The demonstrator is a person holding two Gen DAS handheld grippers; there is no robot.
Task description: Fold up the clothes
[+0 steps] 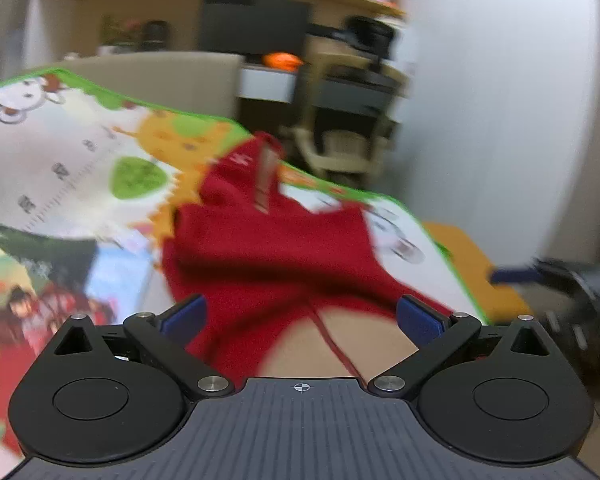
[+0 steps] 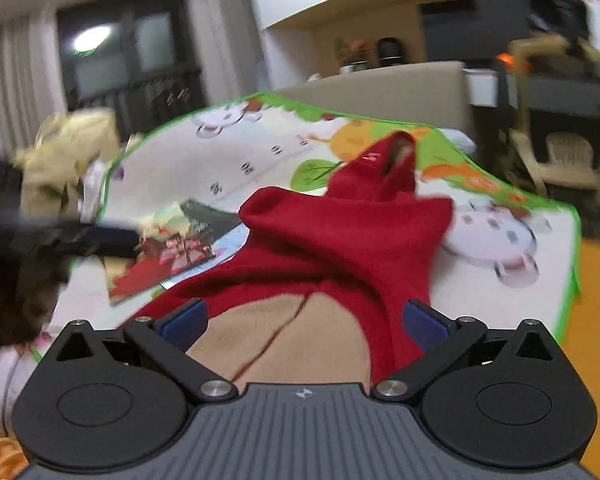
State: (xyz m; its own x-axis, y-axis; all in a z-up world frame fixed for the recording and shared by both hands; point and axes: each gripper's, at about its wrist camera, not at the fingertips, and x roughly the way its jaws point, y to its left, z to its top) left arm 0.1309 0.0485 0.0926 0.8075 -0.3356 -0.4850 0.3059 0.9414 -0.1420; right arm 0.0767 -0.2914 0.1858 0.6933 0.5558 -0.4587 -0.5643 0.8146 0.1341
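A red garment (image 1: 268, 248) with a tan lining lies crumpled on a cartoon-print mat (image 1: 60, 152) with a green border. Its hood end points away, and the tan inside (image 1: 312, 344) faces up near me. My left gripper (image 1: 300, 316) is open, its blue pads wide apart over the garment's near edge. In the right wrist view the same garment (image 2: 340, 232) spreads ahead, and my right gripper (image 2: 304, 322) is open over the tan lining (image 2: 284, 336). Each view shows the other gripper blurred at its side: the right gripper (image 1: 560, 276) and the left gripper (image 2: 60, 236).
A glossy printed picture sheet (image 2: 172, 248) lies on the mat left of the garment. A pale yellow cloth heap (image 2: 64, 152) sits at the mat's far left. Beyond the mat's edge are an orange floor (image 2: 596, 280), a plastic chair (image 2: 568, 160) and shelves.
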